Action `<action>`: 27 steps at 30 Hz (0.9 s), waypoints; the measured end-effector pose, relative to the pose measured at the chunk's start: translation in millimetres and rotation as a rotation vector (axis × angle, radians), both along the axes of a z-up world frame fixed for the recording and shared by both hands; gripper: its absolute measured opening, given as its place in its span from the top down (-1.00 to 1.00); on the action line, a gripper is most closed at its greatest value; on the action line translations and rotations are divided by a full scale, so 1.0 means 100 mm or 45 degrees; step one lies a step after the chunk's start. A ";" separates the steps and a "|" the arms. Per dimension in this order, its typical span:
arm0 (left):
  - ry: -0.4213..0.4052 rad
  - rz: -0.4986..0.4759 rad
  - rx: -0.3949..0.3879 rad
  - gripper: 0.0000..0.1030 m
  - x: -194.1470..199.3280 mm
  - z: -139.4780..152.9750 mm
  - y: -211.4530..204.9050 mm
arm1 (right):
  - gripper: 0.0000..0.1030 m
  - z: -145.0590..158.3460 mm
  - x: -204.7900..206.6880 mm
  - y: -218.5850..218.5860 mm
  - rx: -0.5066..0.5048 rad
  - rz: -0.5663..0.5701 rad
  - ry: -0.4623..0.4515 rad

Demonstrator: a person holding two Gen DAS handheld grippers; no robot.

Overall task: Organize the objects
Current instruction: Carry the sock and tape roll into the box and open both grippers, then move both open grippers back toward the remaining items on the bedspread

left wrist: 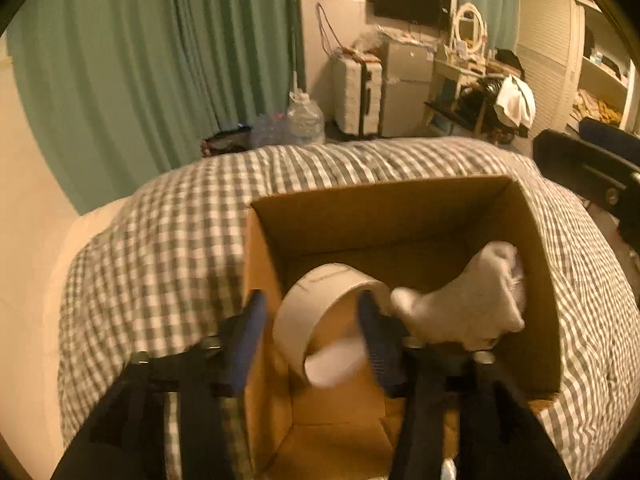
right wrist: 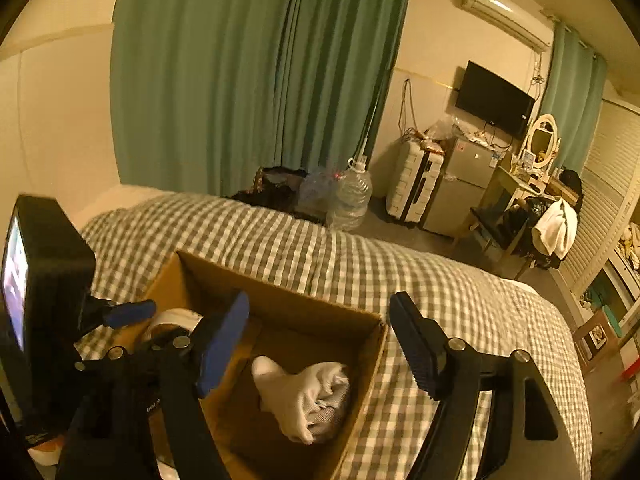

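An open cardboard box sits on the checked bed cover; it also shows in the right wrist view. A white tape roll lies tilted at the box's near left side, between the fingers of my left gripper, which is open around it; I cannot tell whether the pads touch it. A crumpled white cloth lies in the box's right part, also seen in the right wrist view. My right gripper is open and empty above the box. The left gripper shows there at the left.
The bed with the grey and white checked cover fills the middle. Green curtains hang behind. A water jug, suitcase, small fridge and cluttered desk stand beyond the bed.
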State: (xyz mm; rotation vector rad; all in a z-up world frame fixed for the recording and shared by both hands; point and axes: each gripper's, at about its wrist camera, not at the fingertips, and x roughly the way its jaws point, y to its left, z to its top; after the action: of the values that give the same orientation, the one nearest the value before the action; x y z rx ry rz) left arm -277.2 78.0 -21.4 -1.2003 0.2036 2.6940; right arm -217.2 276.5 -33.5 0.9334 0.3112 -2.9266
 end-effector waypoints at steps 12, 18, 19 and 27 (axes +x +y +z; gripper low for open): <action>0.169 -0.019 0.017 -0.82 0.66 0.82 -0.02 | -0.60 0.70 0.74 0.11 -0.009 -0.016 0.088; 0.237 0.000 0.037 -0.87 0.93 1.17 -0.16 | -0.71 0.98 1.14 0.10 -0.079 0.012 0.112; 0.246 0.003 0.040 -0.89 0.96 1.20 -0.17 | -0.73 1.02 1.20 0.08 -0.077 0.014 0.123; 0.252 -0.002 0.080 -0.97 1.25 1.36 -0.36 | -0.90 1.20 1.64 -0.02 -0.042 0.014 0.209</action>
State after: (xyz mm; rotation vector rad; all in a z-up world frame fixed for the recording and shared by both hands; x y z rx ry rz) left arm -151.9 42.0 115.0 -0.9155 0.1454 2.7939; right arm -53.6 275.0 86.3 0.6861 0.2733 -2.9943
